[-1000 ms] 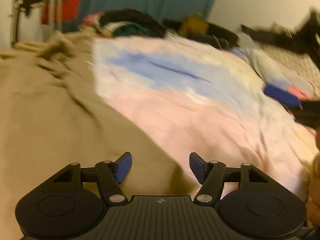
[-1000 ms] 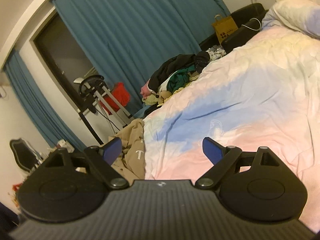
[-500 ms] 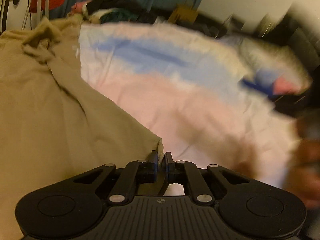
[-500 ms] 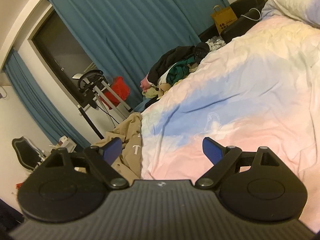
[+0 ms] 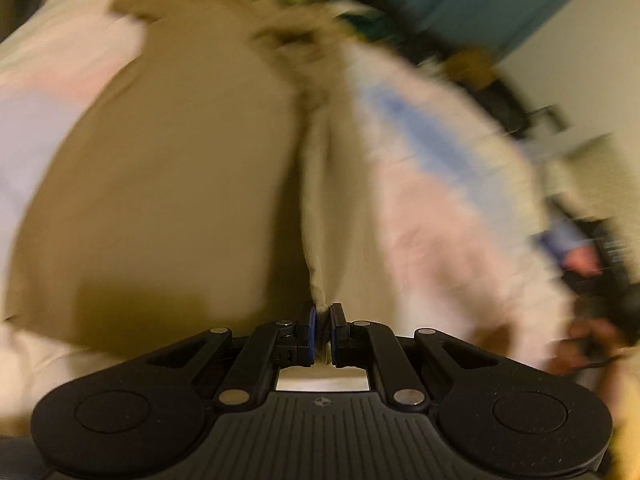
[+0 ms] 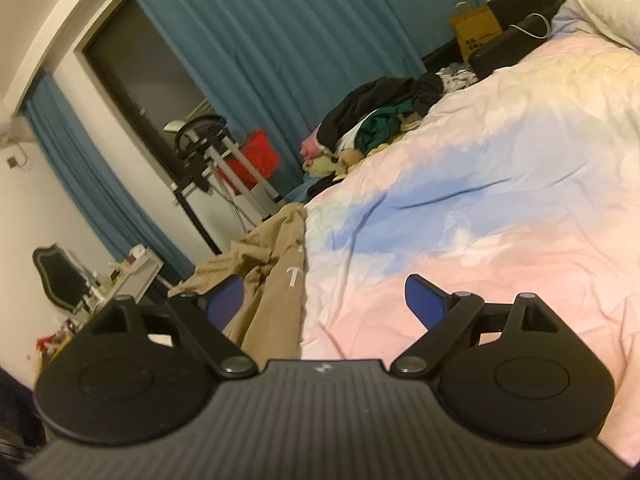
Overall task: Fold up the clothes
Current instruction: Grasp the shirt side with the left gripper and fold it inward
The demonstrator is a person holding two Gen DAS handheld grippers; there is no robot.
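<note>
A tan garment (image 5: 172, 184) lies spread on the pastel bedspread (image 5: 448, 216). My left gripper (image 5: 323, 330) is shut on its near edge and holds a raised fold that runs away from the jaws. The left wrist view is blurred by motion. In the right wrist view the tan garment (image 6: 276, 280) shows bunched at the left edge of the bedspread (image 6: 500, 216). My right gripper (image 6: 326, 300) is open and empty, above the seam between garment and bedspread.
A pile of dark, green and pink clothes (image 6: 372, 124) sits at the bed's far end before blue curtains (image 6: 288, 40). An exercise machine (image 6: 212, 152), a red item (image 6: 256, 156), a pillow (image 6: 608, 4) and a paper bag (image 6: 476, 28) stand around.
My left gripper closed on the tan garment's edge and has pulled it up and over, the view swinging left. My right gripper stayed open and drifted slightly.
</note>
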